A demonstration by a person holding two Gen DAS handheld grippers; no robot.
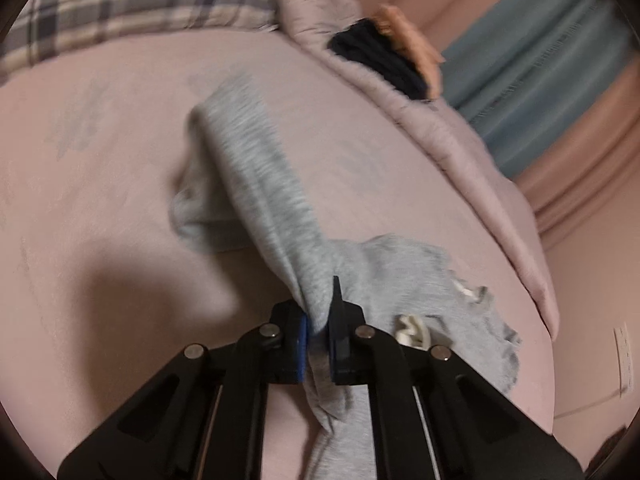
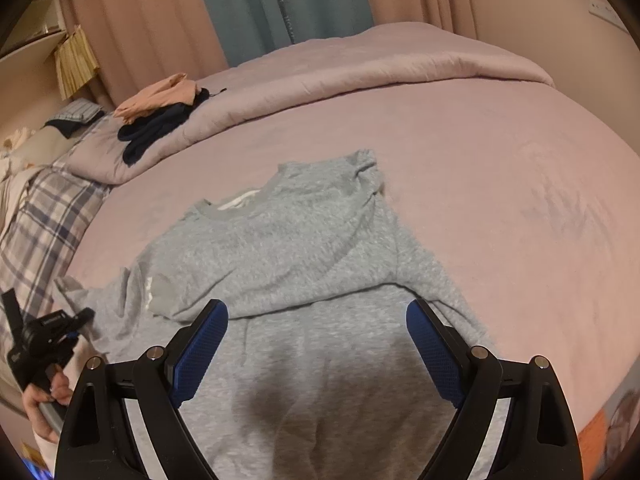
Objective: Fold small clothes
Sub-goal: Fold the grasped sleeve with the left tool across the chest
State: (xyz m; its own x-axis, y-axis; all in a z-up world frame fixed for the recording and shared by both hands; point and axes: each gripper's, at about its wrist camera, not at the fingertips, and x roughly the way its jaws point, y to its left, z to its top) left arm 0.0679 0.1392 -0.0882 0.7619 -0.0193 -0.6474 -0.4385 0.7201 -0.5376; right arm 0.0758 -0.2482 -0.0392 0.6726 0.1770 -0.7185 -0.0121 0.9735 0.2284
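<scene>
Both grippers differ — left gripper (image 1: 320, 320) clenched on blurred, seemingly sleeve-like grey sweatshirt (image 2: 304, 240), right gripper (image 2: 316, 344) released

I am looking down on a wide bed covered in a smooth dusty-pink sheet (image 2: 500, 184). A small heather-grey knit sweatshirt (image 2: 304, 240) lies spread on the sheet, neckline toward the far side, one sleeve folded across its body. Along the far edge a folded pink quilt (image 2: 360, 68) rests on the bed, and on its left end sit a crumpled dark navy garment (image 2: 150, 132) and a peach-coloured cloth (image 2: 158, 98), touching each other. At the left end I see plaid grey-and-cream bedding (image 2: 44, 216).
</scene>
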